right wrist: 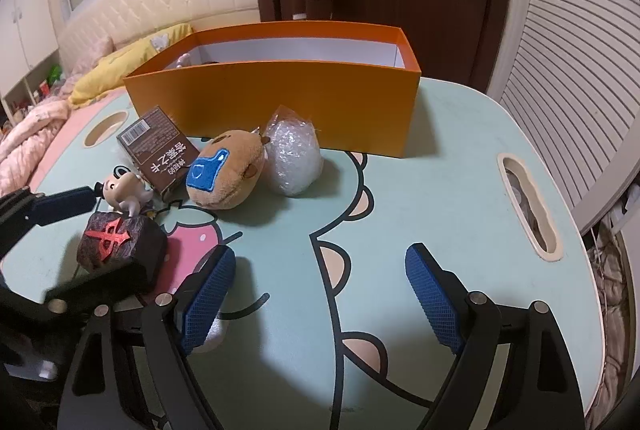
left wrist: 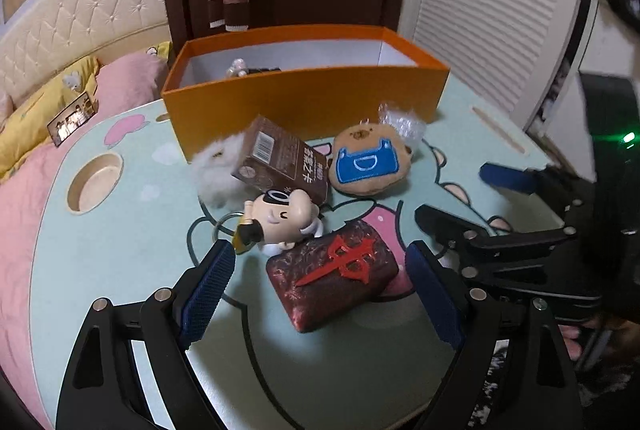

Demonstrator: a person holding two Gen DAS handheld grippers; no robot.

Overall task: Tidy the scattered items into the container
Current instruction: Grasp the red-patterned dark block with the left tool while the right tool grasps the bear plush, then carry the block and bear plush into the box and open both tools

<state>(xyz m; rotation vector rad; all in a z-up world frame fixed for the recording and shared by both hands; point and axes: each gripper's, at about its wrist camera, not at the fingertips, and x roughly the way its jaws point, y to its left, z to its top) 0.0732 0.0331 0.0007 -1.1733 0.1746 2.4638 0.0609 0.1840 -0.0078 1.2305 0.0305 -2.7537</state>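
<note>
Two claws in view, both spread wide and holding nothing. Left claw [left wrist: 318, 294] hangs low over the bench [left wrist: 120, 270], its blue pads [left wrist: 208, 294] flanking one dark red block [left wrist: 332, 278] with a red raised mark on top; pads stand apart from the block, no contact visible. Right claw [right wrist: 320, 300] hovers over bare bench near the front edge, well apart from the pile. One orange box [left wrist: 304, 97] sits at the far side of the bench, open top, white inside; at least two small things lie in its left end, one pale and beaded, one dark, too small to tell further. Loose items on the bench, counted: six. One red block, nearest the left claw. One cartoon figure [left wrist: 280, 218] with a keyring, touching the block's far corner. One brown carton [left wrist: 280, 165] with barcode, tilted, resting above the figure. One white fluffy toy [left wrist: 218, 169] just left of the carton, against the box front. One round tan plush [left wrist: 370, 165] with a blue patch, right of the carton. One bubble-wrapped bundle [right wrist: 294, 159] beside the plush, near the box wall. All six lie clustered in front of the box, outside it. Bench top has one round cutout [left wrist: 96, 181] at left and one slot handle [right wrist: 528, 201] at right. Bed with pink and yellow covers lies beyond the bench.
</note>
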